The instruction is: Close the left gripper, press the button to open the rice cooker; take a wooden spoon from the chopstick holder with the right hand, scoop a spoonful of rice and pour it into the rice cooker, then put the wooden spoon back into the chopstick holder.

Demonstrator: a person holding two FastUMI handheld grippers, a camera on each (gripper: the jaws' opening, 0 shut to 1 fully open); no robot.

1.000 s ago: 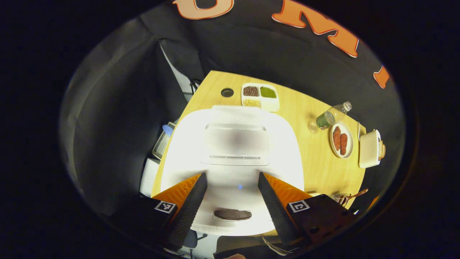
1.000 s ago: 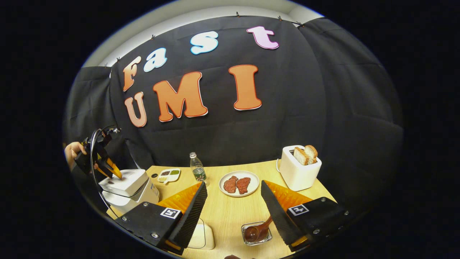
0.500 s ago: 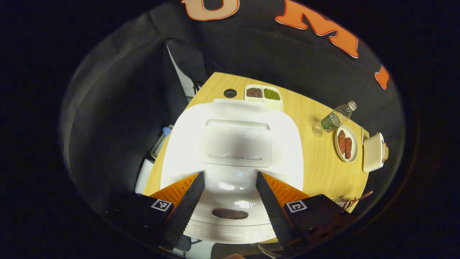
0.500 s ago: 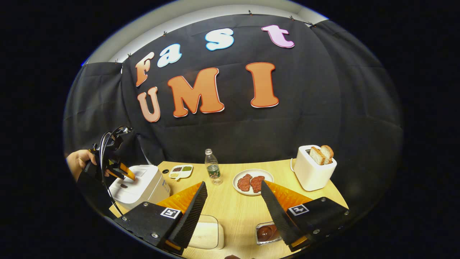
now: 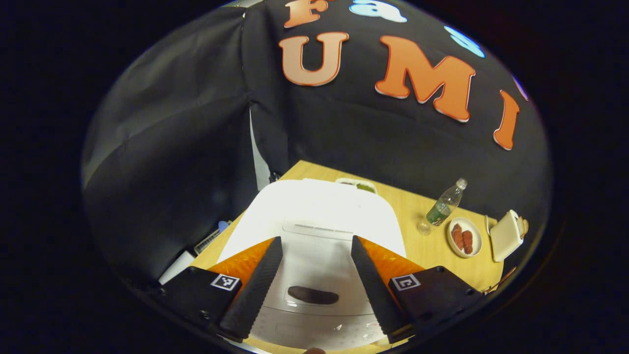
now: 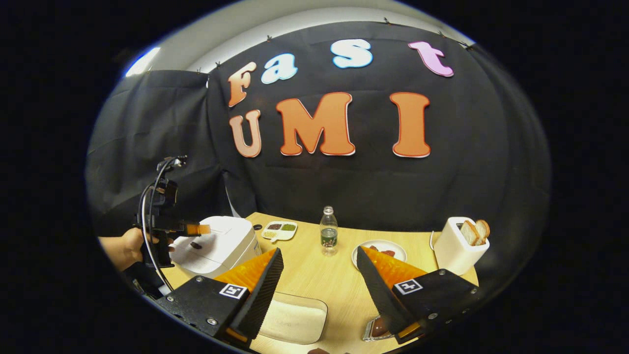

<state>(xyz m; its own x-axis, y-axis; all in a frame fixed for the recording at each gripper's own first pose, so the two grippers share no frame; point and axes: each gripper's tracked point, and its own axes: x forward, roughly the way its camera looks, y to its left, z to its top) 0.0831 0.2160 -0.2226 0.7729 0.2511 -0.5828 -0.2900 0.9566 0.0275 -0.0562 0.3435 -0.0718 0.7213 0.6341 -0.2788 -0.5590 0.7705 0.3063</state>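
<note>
Pulled back and tipped up since the earlier frames: left gripper (image 5: 314, 290) now level over the front of the rice cooker (image 5: 319, 221) rather than looking straight down on it, lid seemingly shut flat. Jaws spread wide, gripping nothing, dark oval button (image 5: 313, 295) lying between them; not yet closed as the task asks, so pressing judged not yet done. Seen from the right gripper view, left gripper (image 6: 196, 229) held by a hand (image 6: 128, 246) just above the cooker lid (image 6: 216, 243).

Right gripper (image 6: 319, 295) also swung, hanging low over the desk (image 6: 304, 265) with jaws wide apart and empty, likely waiting its turn for the spoon. Beneath it, a pale container, probably rice (image 6: 294, 319), and at the lower edge the corner of a small tray (image 6: 374, 328) holding something brown, possibly the wooden spoon, too hidden to tell.

Around: divided dish of grains (image 6: 279, 230) behind the cooker, water bottle (image 6: 328, 231), plate of meat (image 5: 464, 238), toaster with bread (image 6: 461, 245). All well apart from the cooker; nothing standing in the way of the button.
</note>
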